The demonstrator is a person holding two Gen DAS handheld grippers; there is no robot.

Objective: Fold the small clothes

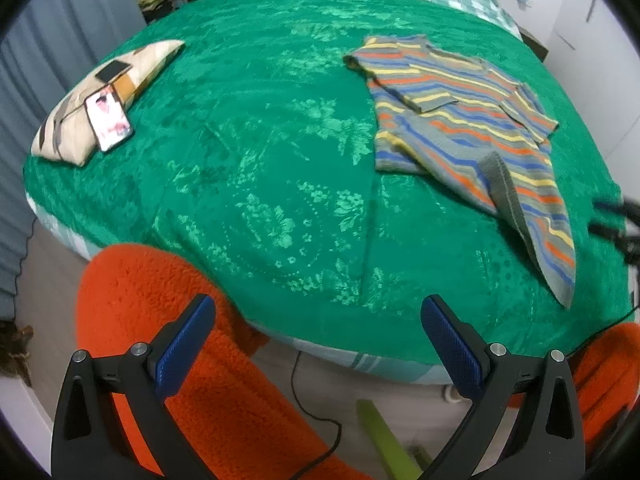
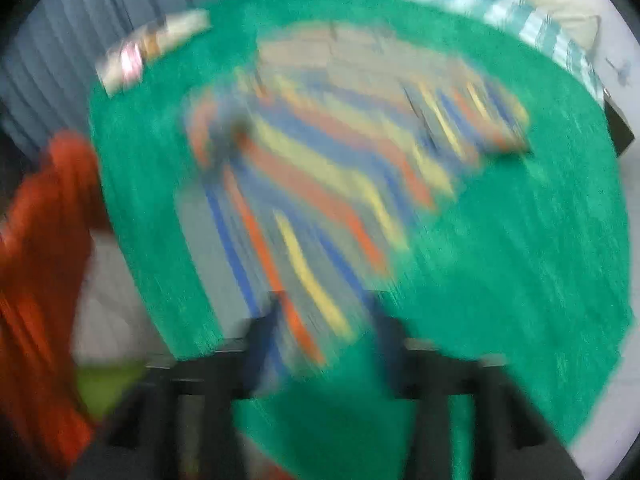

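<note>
Striped shirt (image 1: 472, 120), right claw (image 2: 324, 320) view blurred

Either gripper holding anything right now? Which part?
Left gripper is open and empty, off the bed's near edge. Right gripper has the striped shirt hem between its fingers, but motion blur hides whether it is clamped.

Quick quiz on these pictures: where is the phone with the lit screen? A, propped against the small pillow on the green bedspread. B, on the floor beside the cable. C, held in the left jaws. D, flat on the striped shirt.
A: the phone leans on the small pillow at the left of the green bedspread, well apart from the striped shirt.
</note>
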